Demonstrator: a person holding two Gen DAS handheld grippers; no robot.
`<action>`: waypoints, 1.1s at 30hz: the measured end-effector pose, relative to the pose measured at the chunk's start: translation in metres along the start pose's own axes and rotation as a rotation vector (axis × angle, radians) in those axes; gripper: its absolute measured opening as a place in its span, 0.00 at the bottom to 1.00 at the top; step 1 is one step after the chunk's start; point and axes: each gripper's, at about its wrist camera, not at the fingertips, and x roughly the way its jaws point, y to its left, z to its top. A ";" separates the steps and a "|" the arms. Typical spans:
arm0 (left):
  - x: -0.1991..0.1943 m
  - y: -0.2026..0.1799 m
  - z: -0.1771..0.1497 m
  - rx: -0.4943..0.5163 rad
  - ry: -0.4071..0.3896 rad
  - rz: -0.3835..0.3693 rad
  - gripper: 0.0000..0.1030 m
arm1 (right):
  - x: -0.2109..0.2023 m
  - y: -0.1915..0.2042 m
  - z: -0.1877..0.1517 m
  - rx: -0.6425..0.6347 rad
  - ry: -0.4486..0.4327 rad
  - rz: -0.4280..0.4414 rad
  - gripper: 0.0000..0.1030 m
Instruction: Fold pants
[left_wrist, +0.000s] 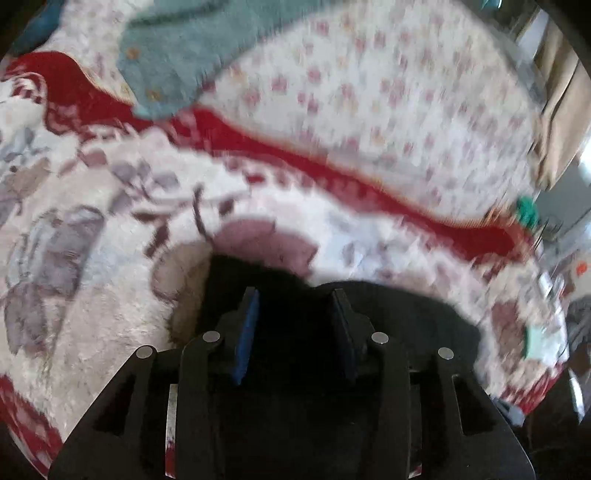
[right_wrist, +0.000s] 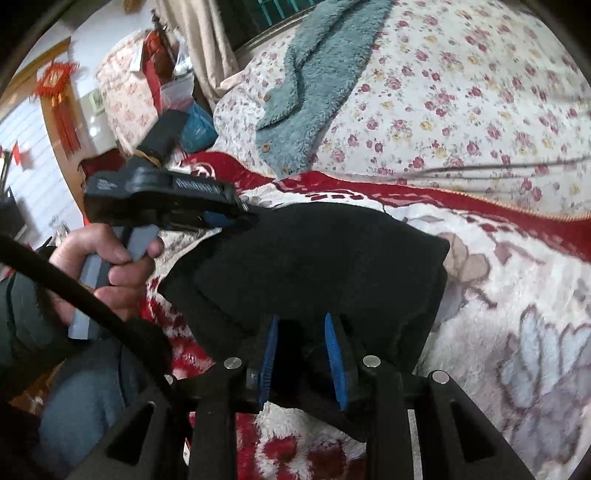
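The black fleece pants (right_wrist: 306, 258) were bunched into a thick folded wad on the fluffy white-and-red floral blanket (right_wrist: 517, 332), sitting in the middle of the right wrist view, with a teal fuzzy cardigan with wooden buttons (right_wrist: 306, 96) lying well apart toward the top.

The right gripper (right_wrist: 301, 354) was at the wad's near edge, its blue pads (right_wrist: 334, 354) set narrow with black fabric between them; it looked like a pinch, though the dark cloth made it hard to be sure the pads were really pressing. The left gripper (right_wrist: 236, 218), held by the person's hand (right_wrist: 110, 269) at the left of that view, had its tips right at the wad's far left edge. In its own blurry view the left gripper (left_wrist: 293, 328) showed a moderate gap over black cloth, so whether it was gripping couldn't be told.

Doing this step well probably meant catching all the layers at both edges, keeping the two grips level, and laying the fold over flat instead of dragging the blanket along.
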 end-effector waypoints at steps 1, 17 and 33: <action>-0.009 0.000 -0.001 -0.004 -0.050 -0.014 0.38 | -0.005 0.003 0.003 -0.011 0.000 -0.012 0.25; -0.018 0.006 -0.026 -0.012 -0.081 0.008 0.46 | -0.123 -0.022 -0.024 0.504 -0.094 -0.011 0.62; -0.040 -0.001 0.006 -0.074 -0.111 -0.042 0.46 | -0.110 -0.034 -0.040 0.512 -0.048 -0.038 0.62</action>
